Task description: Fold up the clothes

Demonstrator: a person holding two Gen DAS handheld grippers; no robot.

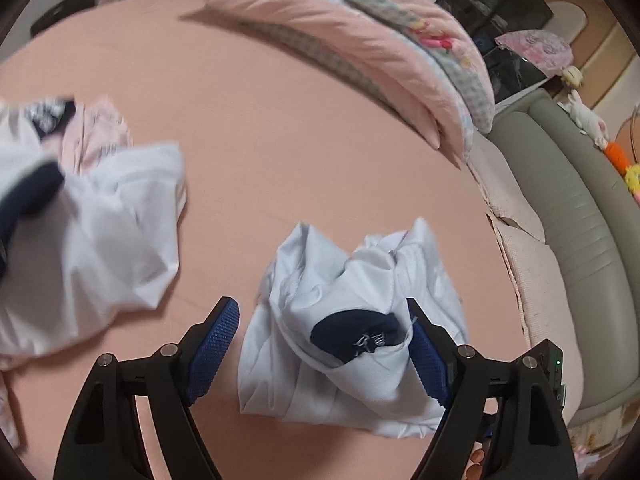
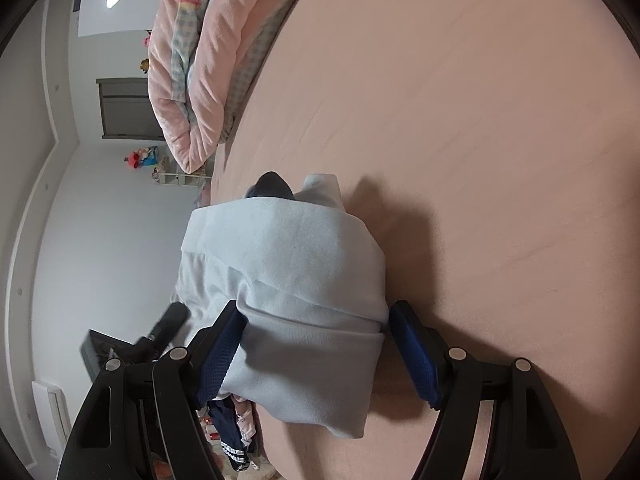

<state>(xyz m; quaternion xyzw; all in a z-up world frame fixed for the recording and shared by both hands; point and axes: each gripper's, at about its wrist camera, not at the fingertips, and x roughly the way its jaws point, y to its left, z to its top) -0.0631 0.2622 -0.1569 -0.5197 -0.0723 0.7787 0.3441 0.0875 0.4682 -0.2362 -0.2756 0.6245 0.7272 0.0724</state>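
Right wrist view showed your right gripper (image 2: 314, 344) with fingers wide, straddling the pale blue bundled garment (image 2: 296, 280) on the pink bed (image 2: 480, 140), apparently steadying its folds. Your left gripper (image 1: 324, 344) also stood wide around that garment, near its navy collar (image 1: 356, 334); the white stitching there was unreadable. Loose clothes (image 1: 92, 232) lay left of the garment.

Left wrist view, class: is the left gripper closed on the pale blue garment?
No: the left gripper is open, its fingers spread wide either side of the pale blue garment on the pink bed sheet.
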